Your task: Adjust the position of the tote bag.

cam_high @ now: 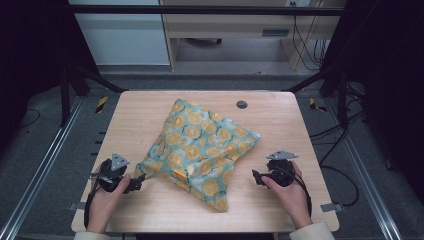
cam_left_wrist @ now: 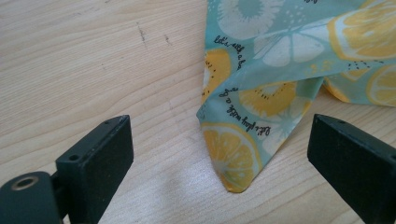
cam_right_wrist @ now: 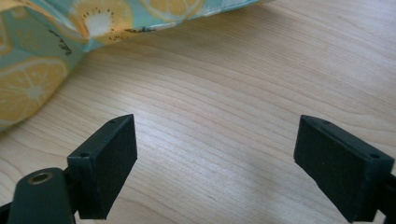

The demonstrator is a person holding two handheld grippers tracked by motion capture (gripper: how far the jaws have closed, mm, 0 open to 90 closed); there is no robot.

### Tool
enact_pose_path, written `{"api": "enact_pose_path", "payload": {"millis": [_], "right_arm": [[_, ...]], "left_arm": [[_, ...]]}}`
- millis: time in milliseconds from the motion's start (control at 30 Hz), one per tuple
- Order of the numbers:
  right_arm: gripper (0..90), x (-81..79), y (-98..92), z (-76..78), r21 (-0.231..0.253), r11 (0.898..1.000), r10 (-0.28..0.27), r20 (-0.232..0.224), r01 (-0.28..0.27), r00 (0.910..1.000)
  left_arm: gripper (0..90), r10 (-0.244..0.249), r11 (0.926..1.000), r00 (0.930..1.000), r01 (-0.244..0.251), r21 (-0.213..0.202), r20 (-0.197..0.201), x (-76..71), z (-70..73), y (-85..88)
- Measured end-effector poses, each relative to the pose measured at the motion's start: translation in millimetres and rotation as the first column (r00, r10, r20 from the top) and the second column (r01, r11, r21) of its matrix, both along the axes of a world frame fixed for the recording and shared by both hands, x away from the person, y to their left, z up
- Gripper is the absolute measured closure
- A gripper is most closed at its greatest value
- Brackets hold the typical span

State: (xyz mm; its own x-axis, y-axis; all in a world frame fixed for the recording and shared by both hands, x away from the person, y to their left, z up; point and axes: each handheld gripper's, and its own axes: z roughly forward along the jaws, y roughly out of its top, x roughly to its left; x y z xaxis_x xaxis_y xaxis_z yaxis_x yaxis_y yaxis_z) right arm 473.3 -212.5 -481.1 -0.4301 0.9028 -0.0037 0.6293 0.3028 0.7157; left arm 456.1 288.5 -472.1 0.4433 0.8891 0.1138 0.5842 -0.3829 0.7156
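Lying crumpled at the middle of the table (cam_high: 150, 210), the cloth (cam_high: 200, 145) runs from about 11 o'clock to 5 o'clock, with a peak toward the far side and a tail pointing at the near edge.

Table: pale wood, smooth, visible straight grain, rounded corners, a small dark round plug at 1 o'clock. Flat and hard; it should let fabric slide.

Cloth: thin woven print, teal ground with yellow citrus slices and small black script. Folded over itself, soft rumpled ridges, no stiffness. Judged light, limp, not fragile, slightly slippery on the wood. It will sag and trail when lifted, so a single layer at a corner is the best hold; a bulk grab would bunch it.

Left gripper (cam_high: 136, 183): at 8 o'clock, jaws spread wide, nothing pinched. In the left gripper view a pointed corner (cam_left_wrist: 236, 179) lies flat on the wood between the jaws, touching neither pad. Good pick point.

Right gripper (cam_high: 256, 177): at 4 o'clock, jaws spread, bare wood between them; the cloth edge (cam_right_wrist: 37, 88) sits just beyond, apart.
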Motion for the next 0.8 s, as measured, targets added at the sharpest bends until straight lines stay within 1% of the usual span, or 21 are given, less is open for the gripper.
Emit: {"api": "enact_pose_path", "payload": {"millis": [133, 233, 367, 500, 600, 667, 700, 800], "right_arm": [[16.1, -0.1, -0.5, 0.1, 0.063, 0.998, 0.001, -0.021, 0.0, 0.9998], [18.3, 0.2, -0.6, 1.3, 0.113, 0.994, 0.003, -0.031, 0.001, 0.9995], [20.7, 4.1, 2.3, 5.8, 0.15, 0.989, 0.004, -0.036, 0.001, 0.9993], [22.2, 14.3, 10.5, 14.1, 0.166, 0.986, 0.02, -0.035, -0.013, 0.9992], [23.6, 25.5, 15.6, 20.4, 0.153, 0.988, 0.026, -0.035, -0.02, 0.999], [23.7, 36.1, 16.7, 22.5, 0.17, 0.985, 0.029, -0.063, -0.018, 0.9976], [23.8, 41.7, 16.4, 23.1, 0.165, 0.986, 0.015, -0.072, -0.003, 0.9973], [22.7, 57.5, 13.0, 25.0, 0.167, 0.985, -0.019, -0.093, 0.035, 0.9954]], "left_arm": [[7.1, 0.0, 1.0, 1.0, 0.0, 0.001, 0.0, 0.4, -0.5, -0.3], [7.1, -0.005, 1.0, 1.0, 0.005, 0.004, 0.003, 0.4, -0.7, -1.4], [7.1, -0.005, 0.9999, 1.0, 0.005, 0.011, 0.005, -0.4, -0.9, -1.7], [7.2, -0.003, 0.9999, 1.0, 0.003, 0.015, 0.002, -1.2, -2.4, -1.4], [7.2, -0.005, 0.9998, 1.0, 0.005, 0.018, 0.002, -1.3, -3.0, -1.9], [7.2, -0.007, 0.9998, 1.0, 0.007, 0.02, 0.003, -1.4, -3.0, -1.9], [7.2, -0.006, 0.9998, 1.0, 0.006, 0.019, 0.004, -1.3, -3.0, -1.9], [7.2, -0.012, 0.9998, 0.9999, 0.012, 0.018, 0.01, -1.1, -2.0, -2.4]]}}
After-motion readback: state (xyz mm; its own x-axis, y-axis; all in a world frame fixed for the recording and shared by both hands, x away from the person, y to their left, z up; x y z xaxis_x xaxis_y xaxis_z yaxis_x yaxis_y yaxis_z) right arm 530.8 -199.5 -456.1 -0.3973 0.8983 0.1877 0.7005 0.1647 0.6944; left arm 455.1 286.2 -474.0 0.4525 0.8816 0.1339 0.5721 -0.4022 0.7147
